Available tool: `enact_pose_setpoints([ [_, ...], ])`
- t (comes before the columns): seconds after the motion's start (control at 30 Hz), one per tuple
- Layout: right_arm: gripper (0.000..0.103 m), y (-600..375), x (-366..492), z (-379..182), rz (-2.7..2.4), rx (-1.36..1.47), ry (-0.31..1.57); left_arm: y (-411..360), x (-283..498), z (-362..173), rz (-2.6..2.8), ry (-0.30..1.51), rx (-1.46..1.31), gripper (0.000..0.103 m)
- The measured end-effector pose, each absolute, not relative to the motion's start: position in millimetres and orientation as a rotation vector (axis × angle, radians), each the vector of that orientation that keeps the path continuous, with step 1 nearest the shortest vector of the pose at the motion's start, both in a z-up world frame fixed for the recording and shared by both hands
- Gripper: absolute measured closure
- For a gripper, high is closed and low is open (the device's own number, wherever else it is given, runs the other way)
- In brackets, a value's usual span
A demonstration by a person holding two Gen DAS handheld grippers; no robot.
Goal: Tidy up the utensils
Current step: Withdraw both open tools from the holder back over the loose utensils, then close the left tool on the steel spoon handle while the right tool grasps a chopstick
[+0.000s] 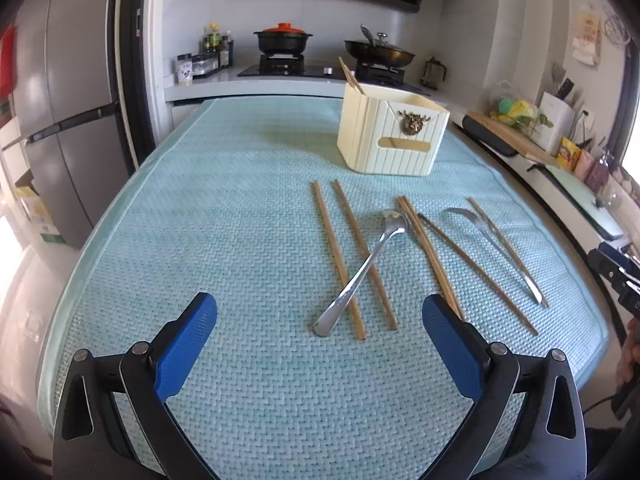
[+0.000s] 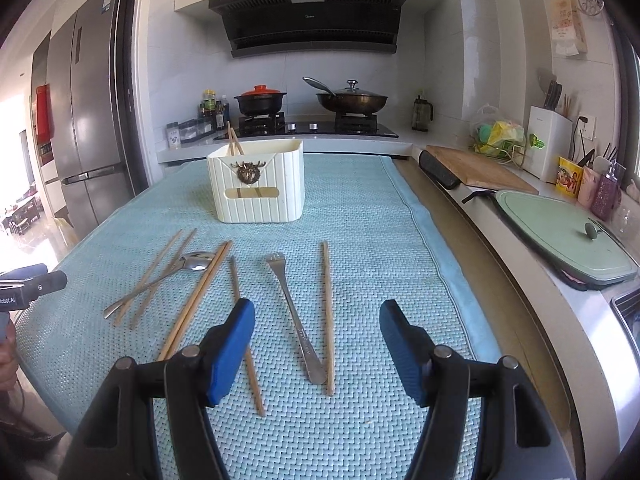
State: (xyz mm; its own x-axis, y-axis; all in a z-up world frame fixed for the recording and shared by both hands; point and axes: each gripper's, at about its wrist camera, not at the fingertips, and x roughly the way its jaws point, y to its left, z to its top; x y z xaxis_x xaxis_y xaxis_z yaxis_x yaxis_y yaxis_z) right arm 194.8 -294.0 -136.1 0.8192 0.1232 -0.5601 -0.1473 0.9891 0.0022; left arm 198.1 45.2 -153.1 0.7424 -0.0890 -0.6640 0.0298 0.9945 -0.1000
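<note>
A cream utensil holder stands at the back of the blue mat, with chopsticks sticking out of it; it also shows in the right wrist view. Several wooden chopsticks lie loose on the mat. A metal spoon lies across two of them, also in the right wrist view. A metal fork lies next to a chopstick. My left gripper is open above the spoon's handle end. My right gripper is open above the fork.
A stove with a black pot and a wok stands behind the mat. A fridge is on the left. A wooden cutting board and a green lidded pan sit on the right counter.
</note>
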Motion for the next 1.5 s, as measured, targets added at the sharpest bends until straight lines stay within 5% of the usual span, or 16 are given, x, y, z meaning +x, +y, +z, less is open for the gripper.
enact_pose_setpoints([
  [1.5,0.037,-310,235,-161,0.155,0.011,0.793,-25,305,-169,-0.361,0.812,0.291,0.002],
])
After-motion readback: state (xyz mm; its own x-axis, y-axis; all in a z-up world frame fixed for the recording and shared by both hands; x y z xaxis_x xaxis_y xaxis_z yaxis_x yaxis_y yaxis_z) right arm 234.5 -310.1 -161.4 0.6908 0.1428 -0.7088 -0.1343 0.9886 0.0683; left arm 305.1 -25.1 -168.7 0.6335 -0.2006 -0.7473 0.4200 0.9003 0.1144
